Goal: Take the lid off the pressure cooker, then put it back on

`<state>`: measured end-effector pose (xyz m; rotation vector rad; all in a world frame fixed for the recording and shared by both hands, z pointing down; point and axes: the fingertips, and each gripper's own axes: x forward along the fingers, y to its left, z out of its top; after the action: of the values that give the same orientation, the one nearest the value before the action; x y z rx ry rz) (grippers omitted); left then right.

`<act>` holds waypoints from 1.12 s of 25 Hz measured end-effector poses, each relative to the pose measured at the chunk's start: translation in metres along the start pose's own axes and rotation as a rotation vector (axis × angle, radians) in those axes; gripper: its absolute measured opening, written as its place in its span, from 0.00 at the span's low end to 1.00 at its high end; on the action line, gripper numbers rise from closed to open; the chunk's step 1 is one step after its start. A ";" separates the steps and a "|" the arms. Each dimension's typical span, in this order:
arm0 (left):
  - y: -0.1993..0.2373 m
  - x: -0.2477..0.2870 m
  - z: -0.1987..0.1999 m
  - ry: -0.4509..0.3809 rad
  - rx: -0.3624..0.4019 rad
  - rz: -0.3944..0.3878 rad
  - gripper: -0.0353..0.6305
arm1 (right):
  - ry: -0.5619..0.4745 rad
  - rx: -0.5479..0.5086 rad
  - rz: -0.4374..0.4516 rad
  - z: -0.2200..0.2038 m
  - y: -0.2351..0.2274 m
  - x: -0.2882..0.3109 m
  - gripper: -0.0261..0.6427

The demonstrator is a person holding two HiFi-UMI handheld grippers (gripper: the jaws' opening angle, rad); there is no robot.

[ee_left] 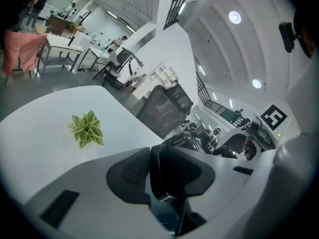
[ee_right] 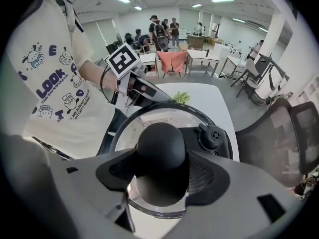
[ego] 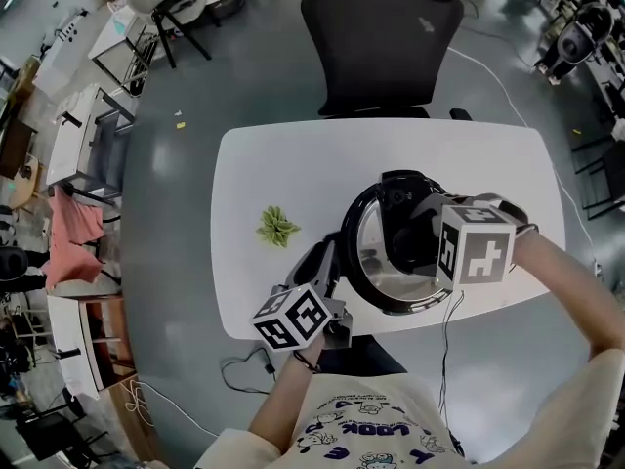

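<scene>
Risk: right gripper (ee_right: 162, 177) clasps the lid knob (ee_right: 161, 144), left gripper (ee_left: 165, 179) clamps the cooker handle (ee_left: 175, 166) by the desk's (ego: 293, 164) near edge; the round knob may slip free when twisted.

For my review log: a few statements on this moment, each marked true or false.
The right gripper's jaws flank the black round knob on the lid of the pressure cooker. True.
The left gripper holds the green leafy sprig. False: it grips the cooker's black side handle; the sprig lies apart on the white table.
A black office chair stands at the table's far side. True.
The pressure cooker stands on the floor. False: it stands on the table.
</scene>
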<state>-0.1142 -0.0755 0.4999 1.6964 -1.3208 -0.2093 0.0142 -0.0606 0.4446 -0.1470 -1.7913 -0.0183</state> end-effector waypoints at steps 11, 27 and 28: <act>0.000 -0.002 0.000 -0.016 -0.019 0.005 0.24 | -0.022 0.031 -0.021 0.002 -0.002 -0.001 0.48; 0.000 -0.002 0.001 -0.022 -0.017 0.014 0.24 | -0.027 0.120 -0.065 0.003 -0.004 -0.003 0.49; 0.000 -0.001 0.001 -0.022 -0.016 0.014 0.24 | -0.030 0.136 -0.069 0.002 -0.005 -0.003 0.49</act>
<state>-0.1152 -0.0752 0.4988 1.6746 -1.3436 -0.2305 0.0119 -0.0653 0.4418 0.0122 -1.8211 0.0568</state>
